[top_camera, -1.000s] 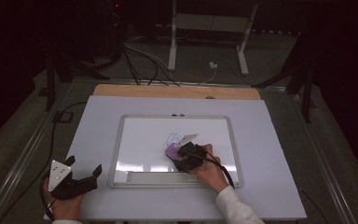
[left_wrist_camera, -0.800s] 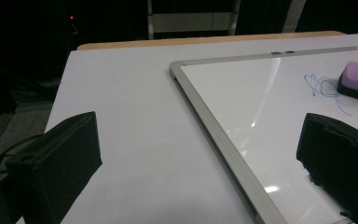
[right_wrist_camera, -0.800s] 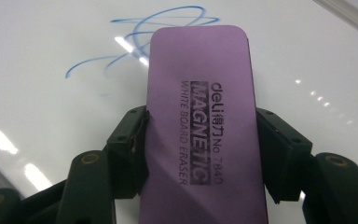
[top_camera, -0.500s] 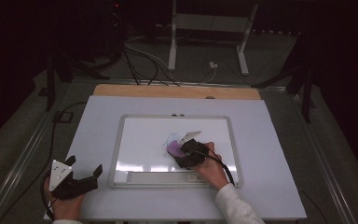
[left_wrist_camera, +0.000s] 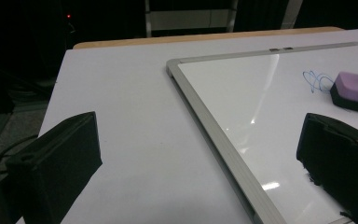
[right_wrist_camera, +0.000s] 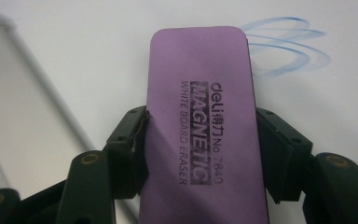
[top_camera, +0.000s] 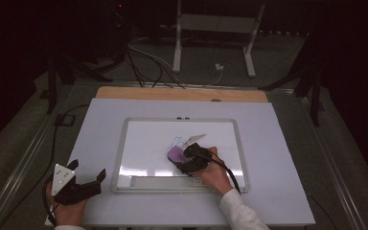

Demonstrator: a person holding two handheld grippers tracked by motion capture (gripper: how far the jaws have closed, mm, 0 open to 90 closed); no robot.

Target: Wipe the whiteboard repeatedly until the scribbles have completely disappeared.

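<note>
I note the right gripper (right_wrist_camera: pixel 200 154) pinching the purple eraser (right_wrist_camera: pixel 203 116) across its width, jaws pressed on both long sides. The eraser lies flat on the whiteboard (top_camera: pixel 143 143), long axis running away from the gripper. The blue scribble (right_wrist_camera: pixel 284 44) sits just beyond the eraser's far end, slightly right; I judge a forward push would meet it. My left gripper (top_camera: pixel 84 184) rests spread and empty on the tabletop (top_camera: pixel 278 143), well apart.

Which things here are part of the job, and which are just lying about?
In use:
- purple whiteboard eraser, gripped by the right tongs
- whiteboard
- blue scribble

Idle:
- left tongs, open, off the board
- floor cables
- metal stand
</note>
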